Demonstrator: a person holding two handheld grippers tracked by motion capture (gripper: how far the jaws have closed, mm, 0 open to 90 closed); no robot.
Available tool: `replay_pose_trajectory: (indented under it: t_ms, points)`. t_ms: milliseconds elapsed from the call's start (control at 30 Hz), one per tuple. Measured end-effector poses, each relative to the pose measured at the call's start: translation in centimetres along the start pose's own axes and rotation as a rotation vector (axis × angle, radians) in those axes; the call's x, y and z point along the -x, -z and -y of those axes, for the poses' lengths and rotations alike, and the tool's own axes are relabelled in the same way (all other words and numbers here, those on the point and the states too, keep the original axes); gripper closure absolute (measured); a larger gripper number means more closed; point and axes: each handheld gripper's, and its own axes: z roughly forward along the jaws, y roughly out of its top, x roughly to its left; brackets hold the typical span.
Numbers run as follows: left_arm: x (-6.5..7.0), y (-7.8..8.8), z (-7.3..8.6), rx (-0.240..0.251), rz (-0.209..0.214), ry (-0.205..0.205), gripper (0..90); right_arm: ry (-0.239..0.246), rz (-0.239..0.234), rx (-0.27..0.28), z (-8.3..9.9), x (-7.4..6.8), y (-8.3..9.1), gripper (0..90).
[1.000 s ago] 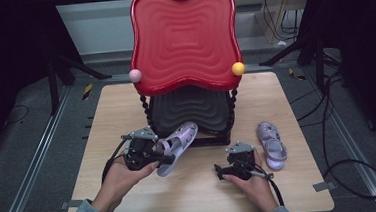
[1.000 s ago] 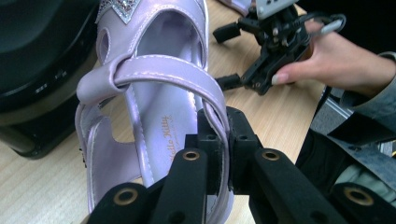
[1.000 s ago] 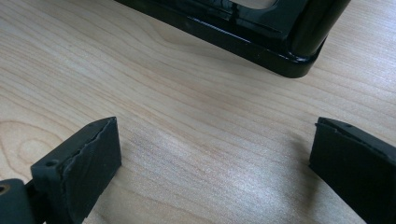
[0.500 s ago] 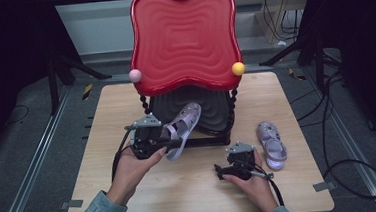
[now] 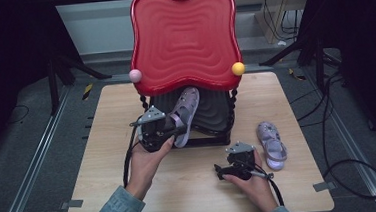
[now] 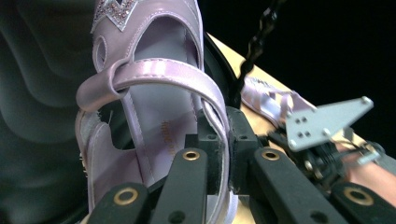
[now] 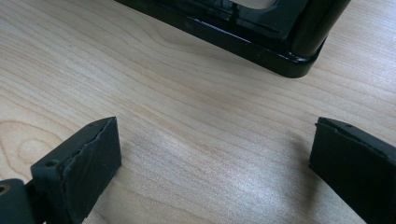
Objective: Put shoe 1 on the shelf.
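A lilac sandal (image 5: 186, 106) hangs toe-first over the black lower shelf (image 5: 216, 109) of a red-topped rack (image 5: 183, 36). My left gripper (image 5: 175, 129) is shut on the sandal's side edge near the heel. In the left gripper view the jaws pinch the sandal (image 6: 149, 74) at its rim, with the left gripper (image 6: 224, 135) just below the ankle strap. A second lilac sandal (image 5: 271, 138) lies flat on the table, right of the rack. My right gripper (image 5: 223, 172) rests low on the table near it. Its jaws stand wide apart over bare wood, the right gripper (image 7: 215, 144) holding nothing.
The wooden table (image 5: 103, 142) carries the rack at its middle back. The rack's black base frame (image 7: 261, 42) lies just ahead of the right gripper. Pink (image 5: 135, 75) and yellow (image 5: 238, 68) knobs stick out at the red top's lower corners. Dark floor and cables surround the table.
The left gripper has carried the sandal away from the person and to the right, from the table in front of the rack onto the black shelf. The right gripper has not moved.
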Motion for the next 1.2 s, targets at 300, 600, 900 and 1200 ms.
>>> replay_pose_trajectory:
  t_ms: [300, 600, 900, 1200]
  points:
    - [0.2, -2.4, 0.0, 0.099, -0.117, -0.005, 86.1, 0.0, -0.001, 0.001, 0.0, 0.0, 0.0, 2.3]
    - [-0.4, -4.1, -0.3, 0.192, -0.245, -0.004, 86.0, -0.004, -0.004, 0.001, 0.0, 0.0, 0.0, 2.3]
    - [-1.4, -4.9, -0.1, 0.239, -0.324, 0.005, 86.1, -0.003, -0.003, 0.001, 0.0, 0.0, 0.0, 2.3]
    - [-2.1, -5.5, -0.1, 0.246, -0.345, 0.053, 86.0, -0.004, -0.003, 0.0, 0.0, 0.0, 0.0, 2.3]
